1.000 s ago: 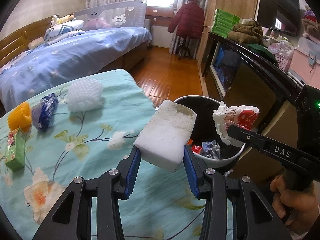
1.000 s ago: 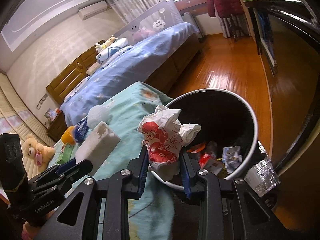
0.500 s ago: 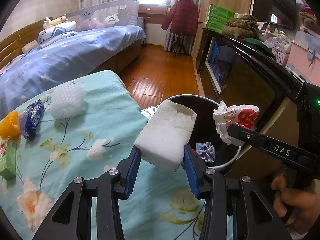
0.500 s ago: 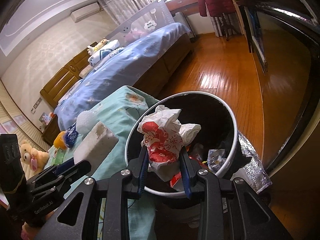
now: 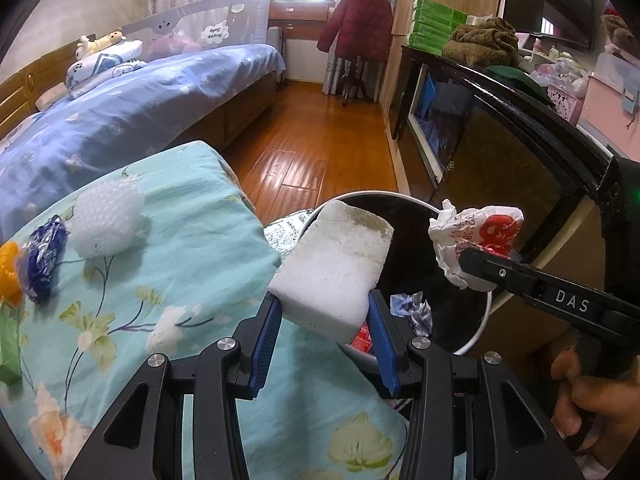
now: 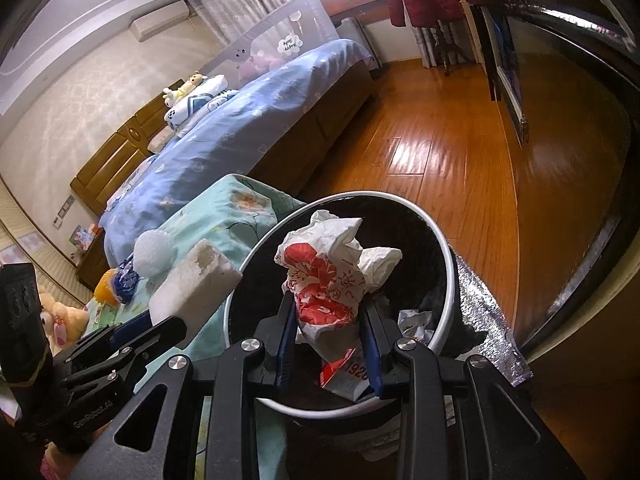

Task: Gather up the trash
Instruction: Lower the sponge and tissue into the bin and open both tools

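Left wrist view: a white foam block (image 5: 334, 268) is clamped between the blue-padded fingers (image 5: 267, 340) of the left gripper (image 5: 326, 338), tilted, its far end reaching over the near rim of the trash bin (image 5: 478, 332). The block's upper end face is stained brownish. To its right, a crumpled white-and-red wrapper (image 5: 476, 240) is pinched in the right gripper (image 5: 476, 264), which is seen from the side above the bin's dark opening; a hand (image 5: 596, 404) is seen on its handle. Crumpled scraps lie at the bottom of the bin.

In the right wrist view the wrapper (image 6: 330, 284) is held narrowly between the right gripper (image 6: 328, 344) fingers, directly over the bin (image 6: 450, 300), whose pale rim encircles it. The foam block (image 6: 192, 288) and the left gripper (image 6: 156, 326) are seen at the left, just beside the rim.

On the teal flowered cloth (image 5: 168, 280) left of the bin, a white bubble-wrap ball (image 5: 106, 220), a blue wrapper (image 5: 44, 264), an orange item (image 5: 8, 268) and a green packet (image 5: 10, 344) are spread well apart from the bin. A silvery sheet (image 6: 490, 320) lies on the wooden floor (image 5: 316, 160) against the bin. A bed with blue bedding (image 5: 120, 112) stands beyond the cloth.
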Available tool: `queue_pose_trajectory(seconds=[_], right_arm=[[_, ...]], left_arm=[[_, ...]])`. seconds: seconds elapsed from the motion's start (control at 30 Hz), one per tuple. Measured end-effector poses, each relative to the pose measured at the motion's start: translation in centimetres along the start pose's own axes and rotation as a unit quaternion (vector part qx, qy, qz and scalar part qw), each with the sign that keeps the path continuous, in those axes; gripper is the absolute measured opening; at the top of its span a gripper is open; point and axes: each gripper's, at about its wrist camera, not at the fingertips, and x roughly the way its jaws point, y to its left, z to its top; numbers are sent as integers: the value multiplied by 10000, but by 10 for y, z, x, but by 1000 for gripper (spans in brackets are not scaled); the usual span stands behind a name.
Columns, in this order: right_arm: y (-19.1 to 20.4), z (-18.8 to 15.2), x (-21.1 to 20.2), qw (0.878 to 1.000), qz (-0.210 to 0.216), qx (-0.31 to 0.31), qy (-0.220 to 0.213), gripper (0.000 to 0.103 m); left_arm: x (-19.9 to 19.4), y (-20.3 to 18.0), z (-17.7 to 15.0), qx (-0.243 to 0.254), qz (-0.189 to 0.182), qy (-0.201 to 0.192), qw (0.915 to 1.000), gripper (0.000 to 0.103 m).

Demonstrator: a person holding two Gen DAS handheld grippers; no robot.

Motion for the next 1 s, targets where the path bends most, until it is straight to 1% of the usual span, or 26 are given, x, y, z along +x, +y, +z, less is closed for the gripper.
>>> queue_pose_trajectory(seconds=[0.43, 0.63, 0.87, 0.9, 0.97, 1.0], right_arm=[[-13, 12, 12, 9999, -56, 99, 128, 30], [-14, 15, 15, 9998, -65, 123, 138, 31], [-19, 17, 16, 9996, -66, 232, 132, 36], [-19, 17, 16, 9996, -72, 251, 138, 40], [-20, 17, 16, 9994, -69, 300, 147, 45], [-21, 16, 16, 9993, -79, 330, 152, 48]], left_arm=[[25, -12, 18, 128, 17, 103, 9999, 43], [32, -12, 16, 116, -8, 173, 9998, 44], [31, -12, 16, 49, -123, 170, 9998, 49], [30, -12, 16, 46, -130, 169, 9998, 49], [28, -13, 15, 56, -124, 167, 9998, 51], [27, -13, 15, 47, -120, 169, 9998, 55]])
